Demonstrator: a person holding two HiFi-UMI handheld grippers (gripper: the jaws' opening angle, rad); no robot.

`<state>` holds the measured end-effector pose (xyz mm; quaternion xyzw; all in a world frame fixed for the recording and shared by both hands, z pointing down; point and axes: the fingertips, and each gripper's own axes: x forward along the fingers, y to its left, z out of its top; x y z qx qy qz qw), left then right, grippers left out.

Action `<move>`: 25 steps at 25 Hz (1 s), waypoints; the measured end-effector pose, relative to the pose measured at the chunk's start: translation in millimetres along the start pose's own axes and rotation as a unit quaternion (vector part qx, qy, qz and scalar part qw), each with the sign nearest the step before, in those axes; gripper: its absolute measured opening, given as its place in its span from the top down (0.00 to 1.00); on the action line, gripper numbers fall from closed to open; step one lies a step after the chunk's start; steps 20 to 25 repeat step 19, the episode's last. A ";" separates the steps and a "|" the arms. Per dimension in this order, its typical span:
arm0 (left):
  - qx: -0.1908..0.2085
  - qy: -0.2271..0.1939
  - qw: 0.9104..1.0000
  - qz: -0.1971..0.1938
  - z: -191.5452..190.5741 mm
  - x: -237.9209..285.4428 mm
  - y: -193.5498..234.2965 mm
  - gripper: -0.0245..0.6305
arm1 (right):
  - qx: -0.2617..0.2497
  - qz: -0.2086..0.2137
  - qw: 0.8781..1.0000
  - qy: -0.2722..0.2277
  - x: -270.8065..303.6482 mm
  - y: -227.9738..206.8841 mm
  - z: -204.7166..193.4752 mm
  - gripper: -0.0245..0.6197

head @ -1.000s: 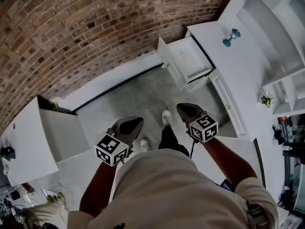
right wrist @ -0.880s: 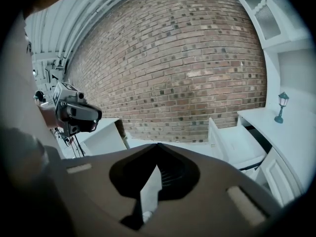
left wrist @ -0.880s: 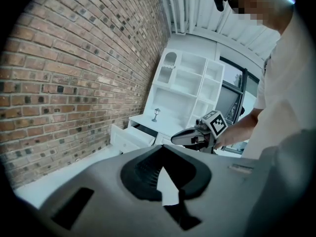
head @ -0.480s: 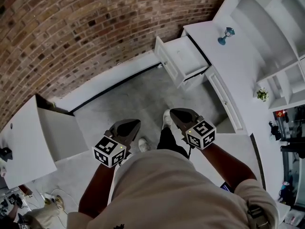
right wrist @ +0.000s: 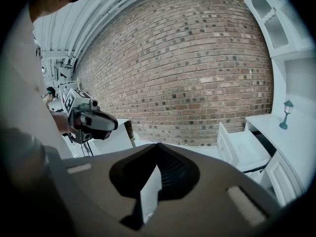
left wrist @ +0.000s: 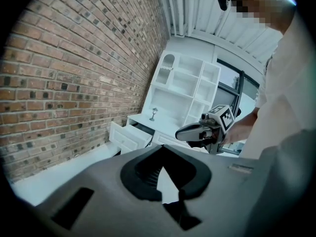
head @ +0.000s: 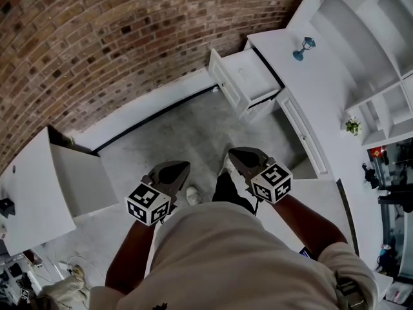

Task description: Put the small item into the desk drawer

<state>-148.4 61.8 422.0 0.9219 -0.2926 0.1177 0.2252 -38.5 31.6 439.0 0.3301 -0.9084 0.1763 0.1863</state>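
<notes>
while the person stands facing the desk (head: pixel 319 92), the left gripper (head: pixel 184 168) and right gripper (head: pixel 234 155) are both clenched, nothing between the jaws. the small blue lamp (head: pixel 302 48) stands on the desktop (near the open drawer (head: pixel 250 76)).

Desk drawer (head: pixel 248 77): white, stood pulled open at far right, its interior showing. Small item (head: pixel 302 48): blue, lantern-shaped, stood upright on the white desk top (head: pixel 322 95), right of the drawer.
</notes>
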 end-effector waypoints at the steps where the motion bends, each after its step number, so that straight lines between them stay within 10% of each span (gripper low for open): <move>1: 0.000 -0.001 1.000 0.000 0.2 -0.9 0.3 0.96 | 0.000 0.001 1.000 0.001 0.3 1.0 0.4 0.94; 25: -0.005 -0.005 1.000 0.004 4.2 3.4 12.6 0.96 | -0.017 0.021 1.000 0.003 16.8 3.4 13.3 0.95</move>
